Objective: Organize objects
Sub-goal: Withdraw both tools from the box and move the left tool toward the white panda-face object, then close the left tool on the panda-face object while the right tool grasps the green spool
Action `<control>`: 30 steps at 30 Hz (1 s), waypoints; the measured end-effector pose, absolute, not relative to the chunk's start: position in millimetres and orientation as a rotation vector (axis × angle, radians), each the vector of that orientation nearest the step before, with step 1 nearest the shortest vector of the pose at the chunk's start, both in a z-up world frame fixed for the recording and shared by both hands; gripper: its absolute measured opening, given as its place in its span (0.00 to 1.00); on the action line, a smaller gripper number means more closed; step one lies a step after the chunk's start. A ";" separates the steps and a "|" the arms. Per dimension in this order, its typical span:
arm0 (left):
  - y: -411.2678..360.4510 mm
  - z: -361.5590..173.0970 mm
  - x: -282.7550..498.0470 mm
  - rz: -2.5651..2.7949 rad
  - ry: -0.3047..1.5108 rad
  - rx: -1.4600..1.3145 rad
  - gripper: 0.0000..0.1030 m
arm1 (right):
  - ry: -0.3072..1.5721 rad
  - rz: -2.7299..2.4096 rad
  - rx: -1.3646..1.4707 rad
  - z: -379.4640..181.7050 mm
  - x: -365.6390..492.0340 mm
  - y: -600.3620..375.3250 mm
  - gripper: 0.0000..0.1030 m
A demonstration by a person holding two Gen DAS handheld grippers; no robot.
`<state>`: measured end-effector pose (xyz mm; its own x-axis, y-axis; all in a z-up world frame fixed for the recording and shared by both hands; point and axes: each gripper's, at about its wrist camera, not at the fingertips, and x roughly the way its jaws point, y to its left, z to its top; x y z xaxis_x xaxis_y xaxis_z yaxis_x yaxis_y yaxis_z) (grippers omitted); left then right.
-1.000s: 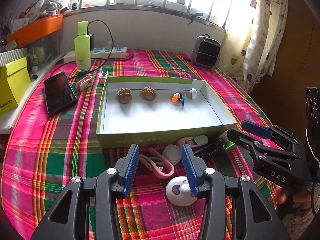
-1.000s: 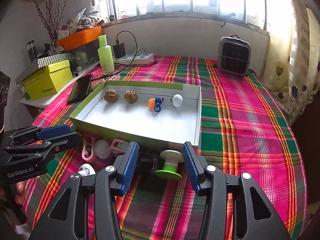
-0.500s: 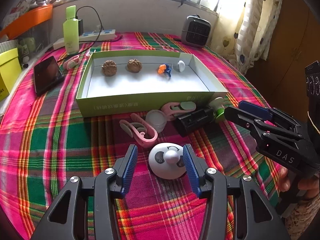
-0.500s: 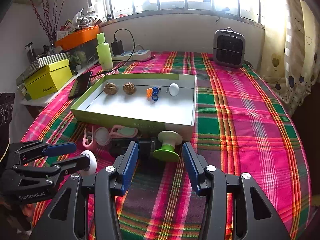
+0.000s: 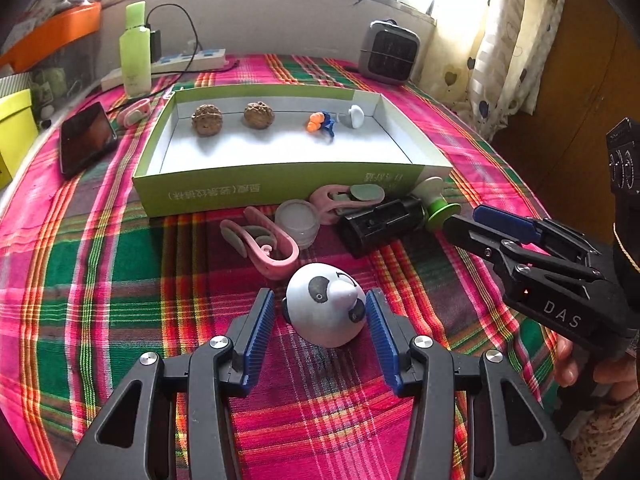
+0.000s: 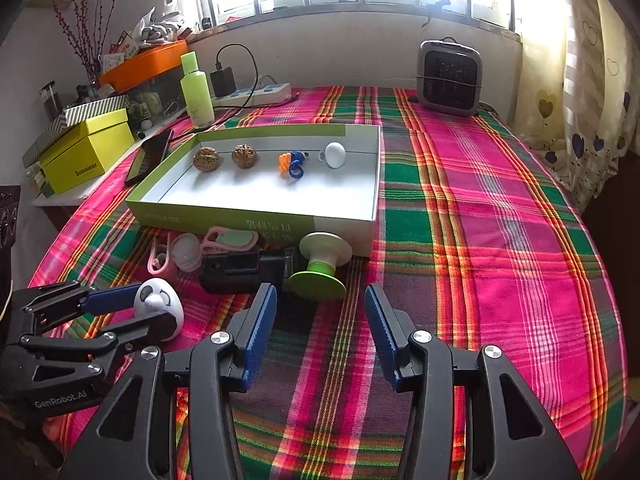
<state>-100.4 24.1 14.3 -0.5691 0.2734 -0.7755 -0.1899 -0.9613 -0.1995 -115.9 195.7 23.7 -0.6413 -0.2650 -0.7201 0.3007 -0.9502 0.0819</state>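
A white panda toy [image 5: 326, 306] lies on the plaid cloth between the open fingers of my left gripper [image 5: 320, 324]; the right pad seems to touch it, the left pad stands apart. It also shows in the right wrist view [image 6: 159, 306]. My right gripper [image 6: 320, 320] is open and empty, just short of a green and white spool [image 6: 320, 266]. The green box [image 5: 256, 188] holds two walnuts [image 5: 207, 119], an orange and blue piece [image 5: 320, 121] and a white piece [image 5: 355, 115]. Pink clips [image 5: 260, 242], a clear round lid [image 5: 298, 222] and a black block [image 5: 380, 224] lie in front of the box.
A phone [image 5: 86, 138], a green bottle [image 5: 136, 50] and a power strip [image 5: 188, 60] stand at the back left. A small heater [image 6: 448, 76] is at the back right. A yellow box [image 6: 86, 154] sits off the left edge.
My left gripper has drawn back and down from the box, so the panda toy now sits between its fingers. My right gripper has pulled back a little from the spool.
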 end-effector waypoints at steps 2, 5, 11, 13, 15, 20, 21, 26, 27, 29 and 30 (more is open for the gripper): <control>21.8 14.3 -101.1 2.568 -0.157 -1.293 0.42 | 0.070 -2.594 1.132 23.0 -118.2 195.2 0.46; 20.2 14.6 -100.6 2.580 -0.162 -1.295 0.37 | 0.067 -2.598 1.136 22.8 -122.0 195.5 0.46; 16.6 14.0 -100.4 2.576 -0.190 -1.290 0.36 | 0.036 -2.590 1.143 22.8 -128.8 197.1 0.46; 16.5 13.8 -100.5 2.577 -0.189 -1.288 0.36 | 0.036 -2.586 1.138 23.3 -130.3 195.9 0.46; 16.2 13.7 -100.7 2.577 -0.189 -1.288 0.36 | 0.044 -2.585 1.144 22.9 -132.5 194.2 0.46; 16.4 13.9 -100.7 2.577 -0.191 -1.287 0.36 | 0.065 -2.577 1.142 21.1 -131.7 190.8 0.46; 16.3 14.0 -100.8 2.577 -0.190 -1.287 0.36 | 0.069 -2.575 1.144 20.5 -131.7 190.4 0.45; 15.9 14.1 -100.9 2.577 -0.192 -1.288 0.36 | 0.086 -2.572 1.151 18.6 -131.4 188.9 0.34; 15.8 14.1 -100.9 2.577 -0.191 -1.287 0.36 | 0.094 -2.573 1.150 19.0 -130.8 188.5 0.34; 15.6 14.0 -100.9 2.577 -0.193 -1.288 0.36 | 0.095 -2.567 1.150 19.1 -129.6 188.2 0.34; 15.4 14.4 -101.2 2.576 -0.194 -1.288 0.36 | 0.096 -2.566 1.149 19.3 -128.7 188.4 0.34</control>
<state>-101.2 15.4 14.4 -0.5761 0.2839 -0.7664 -0.1658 -0.9588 -0.2305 -128.7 188.4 19.3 -0.6220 -0.2673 -0.7360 0.3213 -0.9443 0.0714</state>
